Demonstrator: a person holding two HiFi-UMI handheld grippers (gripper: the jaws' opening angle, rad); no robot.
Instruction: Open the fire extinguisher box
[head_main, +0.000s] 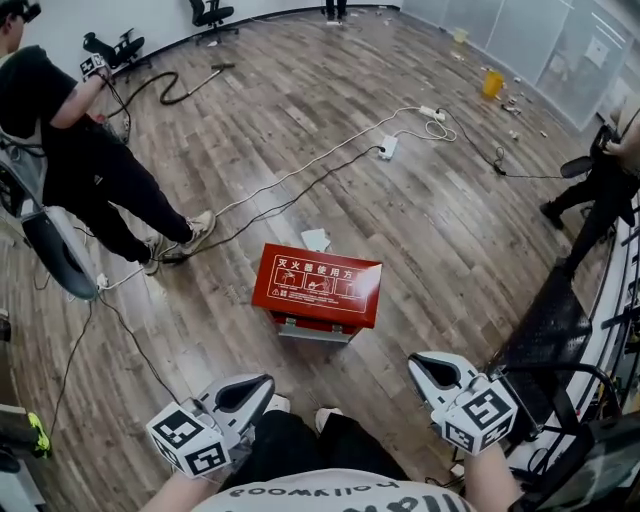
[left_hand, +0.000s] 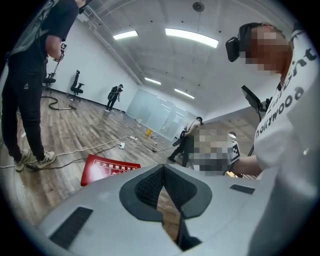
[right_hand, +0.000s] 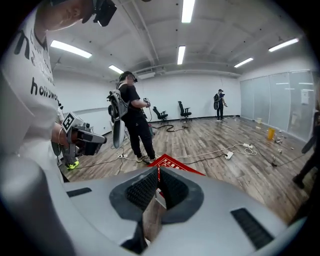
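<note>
A red fire extinguisher box with white print on its lid lies on the wood floor in the middle of the head view, lid down. My left gripper hovers below and left of it, shut and empty. My right gripper hovers below and right of it, also shut with nothing held. Both are well short of the box. In the left gripper view the box shows just beyond the closed left gripper. In the right gripper view the box peeks above the closed right gripper.
White and black cables with a power strip cross the floor behind the box. A person in black stands at the left, another person at the right. A black rack is close to my right gripper.
</note>
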